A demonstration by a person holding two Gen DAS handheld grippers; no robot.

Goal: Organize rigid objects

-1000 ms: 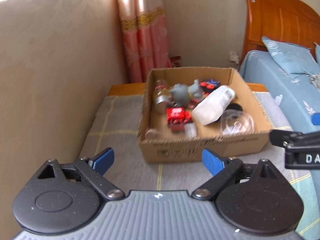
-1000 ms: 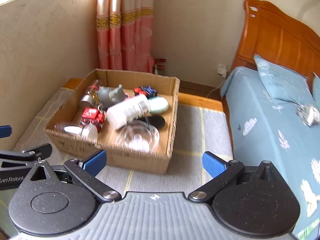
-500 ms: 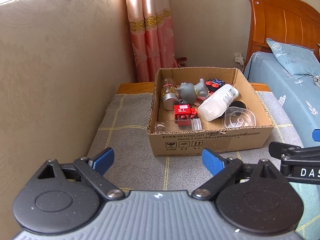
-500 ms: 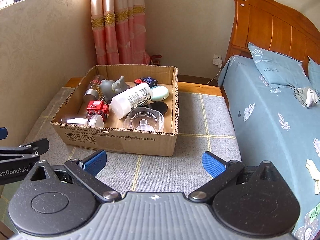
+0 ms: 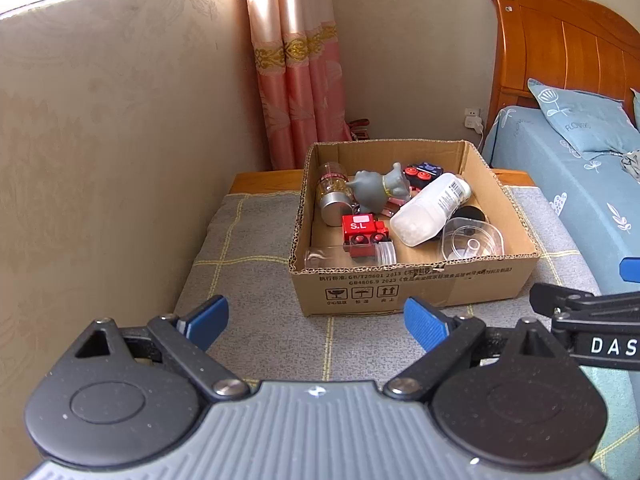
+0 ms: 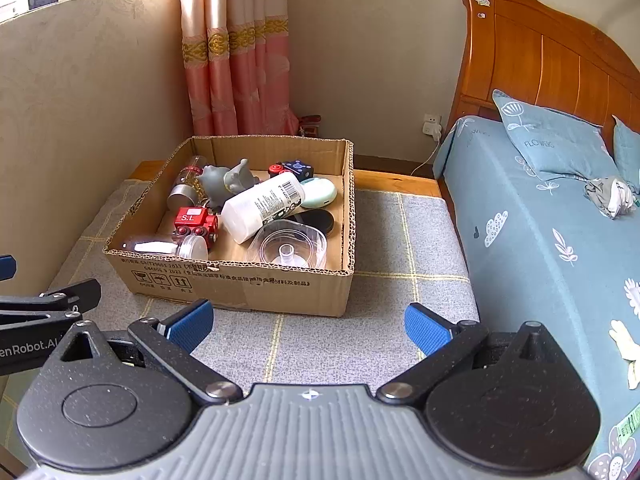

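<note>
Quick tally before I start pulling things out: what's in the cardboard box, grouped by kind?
Toys: 3 (grey elephant, red truck, dark blue car)
Bottles and jars: 3 (white bottle, metal-capped jar, clear jar lying down)
Clear plastic lid: 1
Black disc: 1
Mint case: 1
Total: 9 visible

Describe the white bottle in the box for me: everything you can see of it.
The white bottle is opaque plastic, cylindrical, with a printed label and barcode near one end. It lies tilted across the middle of the cardboard box, its lower end resting on the clear plastic container, its upper end beside the pale green case. No cap is discernible. Neither tool touches it.
</note>
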